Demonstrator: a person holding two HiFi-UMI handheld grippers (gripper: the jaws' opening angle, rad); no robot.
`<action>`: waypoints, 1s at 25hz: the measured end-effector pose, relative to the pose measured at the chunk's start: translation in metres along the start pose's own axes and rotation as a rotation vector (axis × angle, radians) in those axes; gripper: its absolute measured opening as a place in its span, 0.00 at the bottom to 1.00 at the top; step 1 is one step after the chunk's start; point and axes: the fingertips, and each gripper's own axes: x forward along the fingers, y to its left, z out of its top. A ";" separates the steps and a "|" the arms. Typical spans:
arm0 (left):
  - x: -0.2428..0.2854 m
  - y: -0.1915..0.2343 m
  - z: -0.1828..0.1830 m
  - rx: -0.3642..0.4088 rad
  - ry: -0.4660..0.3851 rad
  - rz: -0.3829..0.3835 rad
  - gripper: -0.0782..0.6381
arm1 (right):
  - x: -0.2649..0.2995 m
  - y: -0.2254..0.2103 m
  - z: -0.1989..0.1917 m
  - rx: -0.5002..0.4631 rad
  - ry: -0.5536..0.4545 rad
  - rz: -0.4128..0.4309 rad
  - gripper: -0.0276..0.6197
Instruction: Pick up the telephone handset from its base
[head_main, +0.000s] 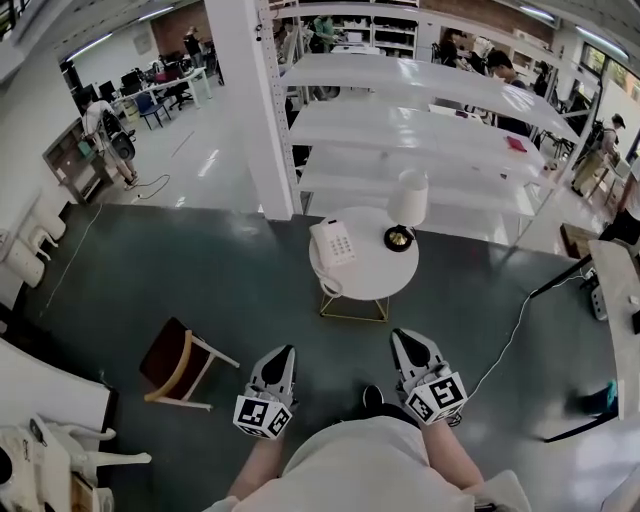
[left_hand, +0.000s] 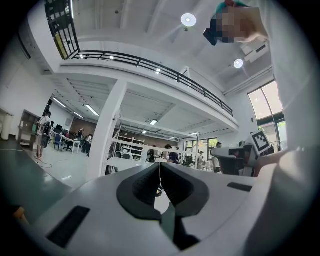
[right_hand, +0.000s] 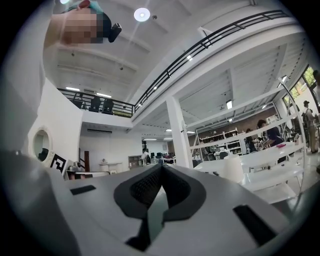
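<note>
A white telephone (head_main: 332, 243) with its handset resting along its left side lies on a small round white table (head_main: 375, 277) in the head view. Its coiled cord hangs over the table's near-left edge. Both grippers are held close to the person's body, well short of the table. The left gripper (head_main: 283, 352) is shut with nothing in it; in the left gripper view its jaws (left_hand: 160, 167) meet at a thin line. The right gripper (head_main: 405, 338) is likewise shut and empty, and its jaws (right_hand: 161, 167) are pressed together in the right gripper view.
A lamp (head_main: 405, 205) with a white shade stands on the table right of the phone. A wooden chair (head_main: 180, 365) sits on the dark floor at the left. White shelves (head_main: 420, 130) and a pillar (head_main: 255, 100) rise behind the table. A cable (head_main: 510, 340) runs toward a desk (head_main: 615, 300).
</note>
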 end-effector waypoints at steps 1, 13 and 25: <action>0.001 0.004 0.000 0.000 0.000 0.006 0.14 | 0.004 0.000 0.000 0.000 0.000 0.004 0.06; 0.031 0.074 0.012 -0.008 -0.023 0.102 0.14 | 0.093 -0.020 -0.009 0.013 0.010 0.067 0.06; 0.159 0.179 0.031 0.019 -0.041 0.184 0.14 | 0.244 -0.106 -0.013 0.005 0.051 0.120 0.06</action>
